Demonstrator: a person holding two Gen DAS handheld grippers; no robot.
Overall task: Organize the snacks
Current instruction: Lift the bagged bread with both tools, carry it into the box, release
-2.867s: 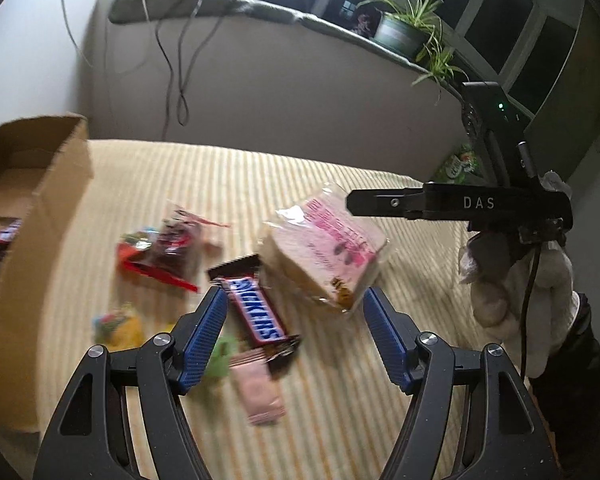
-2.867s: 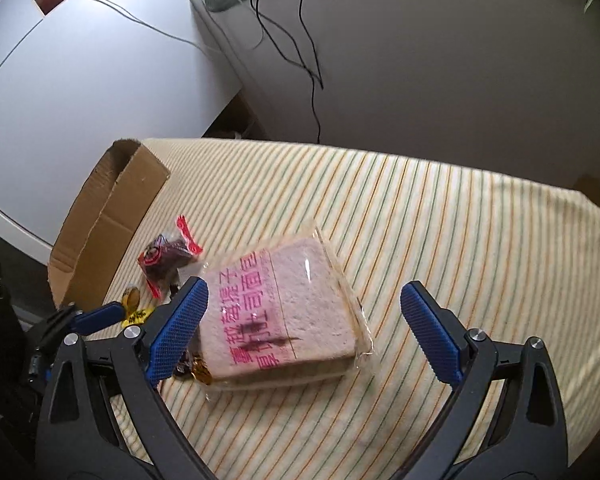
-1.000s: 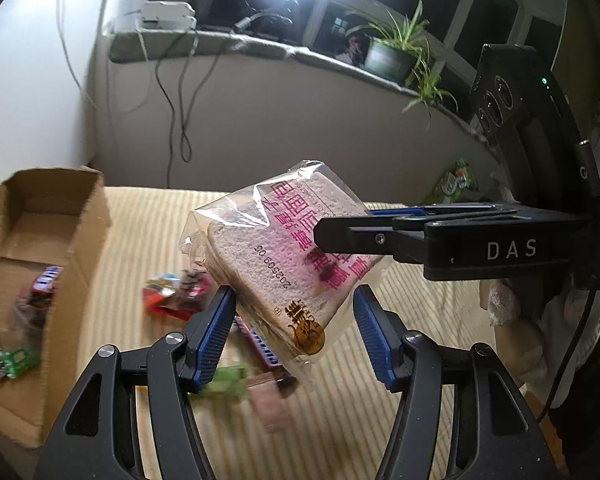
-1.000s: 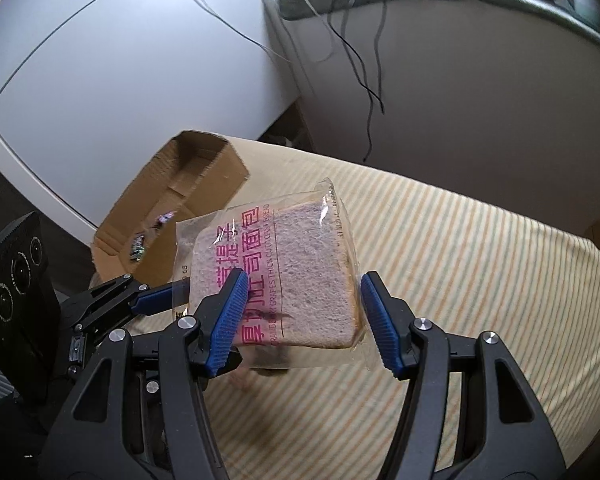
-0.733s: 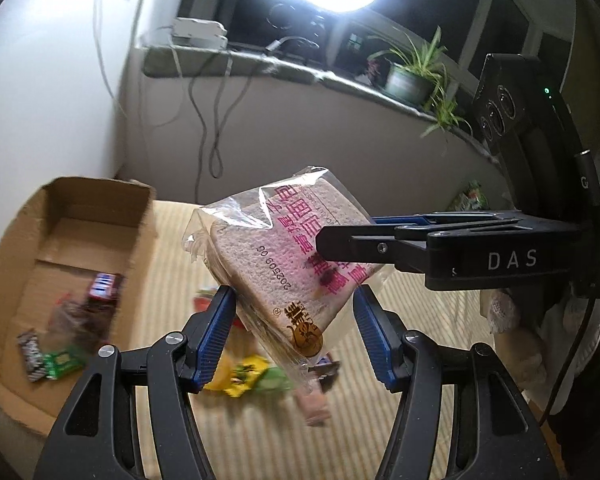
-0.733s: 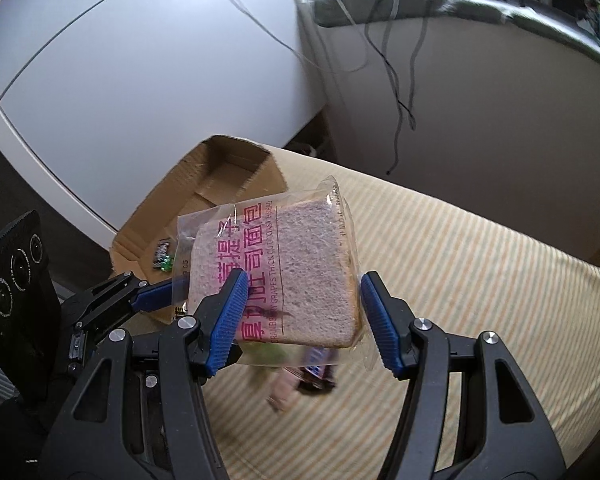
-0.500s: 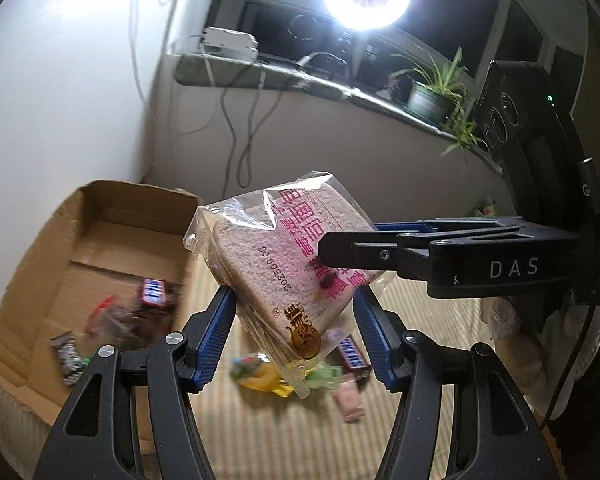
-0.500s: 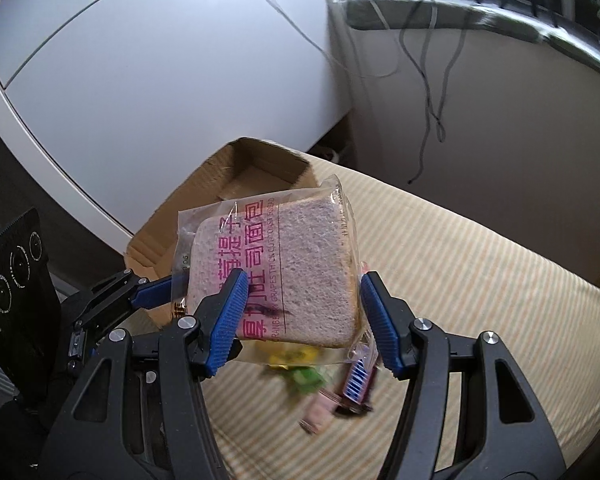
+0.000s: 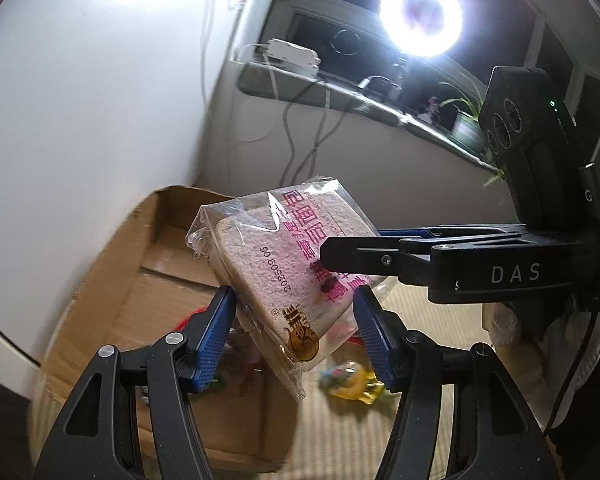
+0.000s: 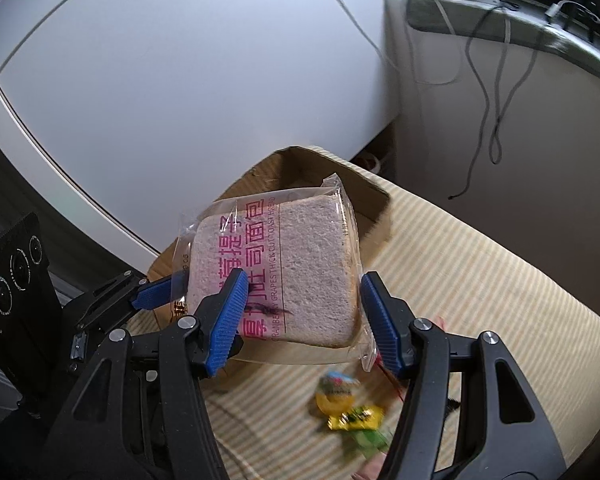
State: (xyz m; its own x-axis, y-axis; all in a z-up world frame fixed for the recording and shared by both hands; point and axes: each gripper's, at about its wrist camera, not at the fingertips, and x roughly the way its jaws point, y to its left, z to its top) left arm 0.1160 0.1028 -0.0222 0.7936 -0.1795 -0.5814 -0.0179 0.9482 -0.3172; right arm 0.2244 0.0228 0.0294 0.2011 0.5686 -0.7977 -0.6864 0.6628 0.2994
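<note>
A clear bag of sliced bread (image 9: 284, 276) with pink print hangs in the air, held from two sides. My left gripper (image 9: 294, 332) is shut on its lower part. My right gripper (image 10: 302, 314) is shut on the bread bag (image 10: 284, 272) too; its black arm (image 9: 440, 256) crosses in from the right in the left wrist view. The open cardboard box (image 9: 148, 292) lies just behind and below the bag, also in the right wrist view (image 10: 300, 168). Small sweets (image 9: 350, 384) lie on the striped cloth (image 10: 460, 280); more sweets (image 10: 348, 404) show under the bag.
A white curved panel (image 10: 180, 80) stands behind the box. A ledge with cables and a power strip (image 9: 296, 52) runs along the back wall. A ring light (image 9: 420, 22) glares above. The left gripper's body (image 10: 28, 312) is at lower left.
Both grippers closed on the bread bag, lifted it off the cloth and carried it left toward the box. The box now sits directly behind the bag.
</note>
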